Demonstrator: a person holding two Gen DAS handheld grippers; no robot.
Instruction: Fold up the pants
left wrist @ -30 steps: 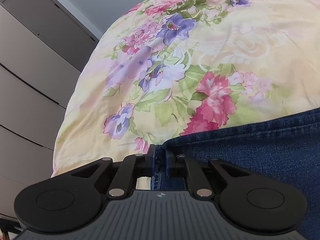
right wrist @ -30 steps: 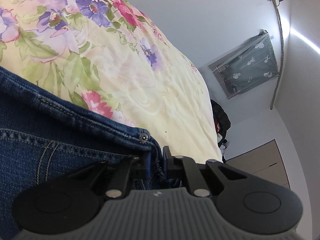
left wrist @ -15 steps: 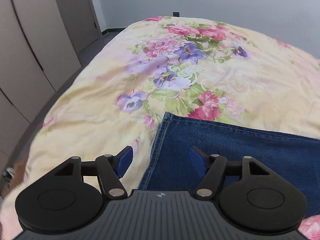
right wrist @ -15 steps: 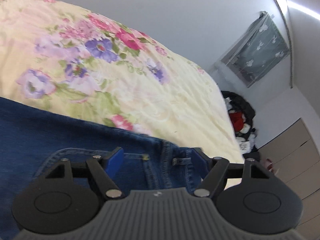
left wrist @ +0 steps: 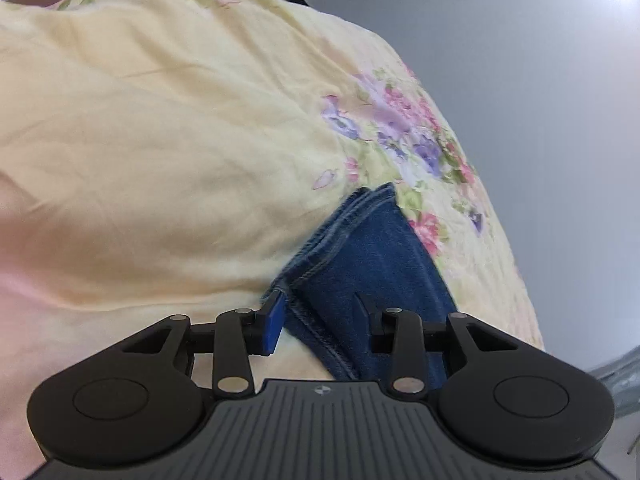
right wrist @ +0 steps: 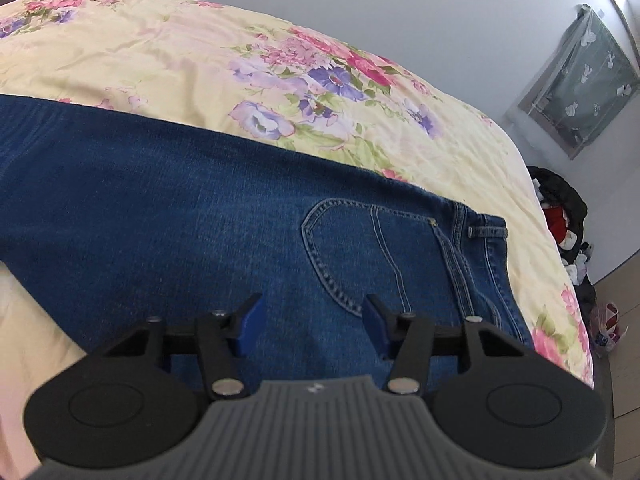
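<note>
The jeans (right wrist: 224, 216) lie flat on the floral bedspread (right wrist: 168, 52), laid double with the back pocket (right wrist: 352, 248) up and the waistband (right wrist: 490, 264) to the right. A second ago both grippers were clamped on denim; each has since let go and pulled away. The left gripper (left wrist: 320, 316) now hangs over the stacked leg hems (left wrist: 340, 236), its jaws partly apart and closing, with the hem edge between the blue pads but not visibly pinched. The right gripper (right wrist: 312, 320) hovers above the seat, near the pocket, jaws also partly apart and closing, holding nothing. This release suggests 1 fold is laid; the next likely brings the hems toward the waistband.
</note>
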